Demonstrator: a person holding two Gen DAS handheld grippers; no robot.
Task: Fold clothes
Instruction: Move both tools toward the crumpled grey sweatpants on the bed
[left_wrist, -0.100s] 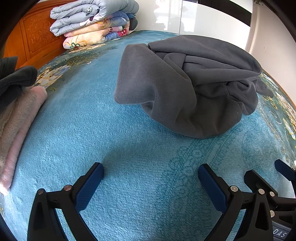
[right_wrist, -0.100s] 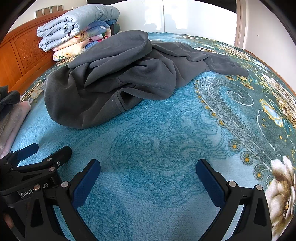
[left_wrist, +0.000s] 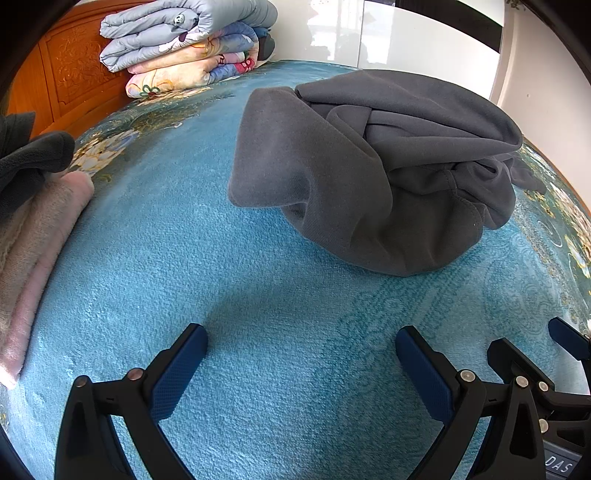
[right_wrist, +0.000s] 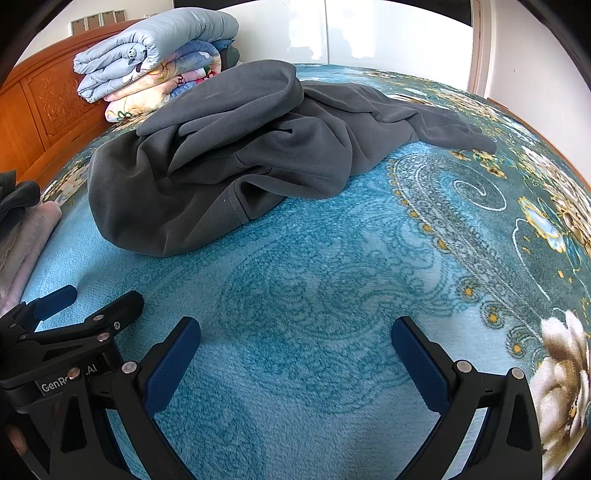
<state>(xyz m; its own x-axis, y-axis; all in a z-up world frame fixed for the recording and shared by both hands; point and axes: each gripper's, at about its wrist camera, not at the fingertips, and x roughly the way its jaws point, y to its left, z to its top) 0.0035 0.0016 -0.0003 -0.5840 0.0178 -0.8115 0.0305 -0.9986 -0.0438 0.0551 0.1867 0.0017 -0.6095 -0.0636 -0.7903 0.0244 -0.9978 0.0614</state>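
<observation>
No visible change from a tenth of a second ago: left gripper (left_wrist: 301, 363) and right gripper (right_wrist: 295, 356) both gape fully, empty, over the blue blanket (right_wrist: 303, 398); crumpled grey garment (right_wrist: 221, 162) lies well ahead, folding unstarted.

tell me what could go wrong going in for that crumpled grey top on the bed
The grey top lies bunched in overlapping layers, so a hand-held gripper could pinch several folds at once and lift a lump rather than one edge. Its sleeve trails off to the right and may drag or twist. Both the left hand-held gripper and right hand-held gripper are open, short of it.
</observation>
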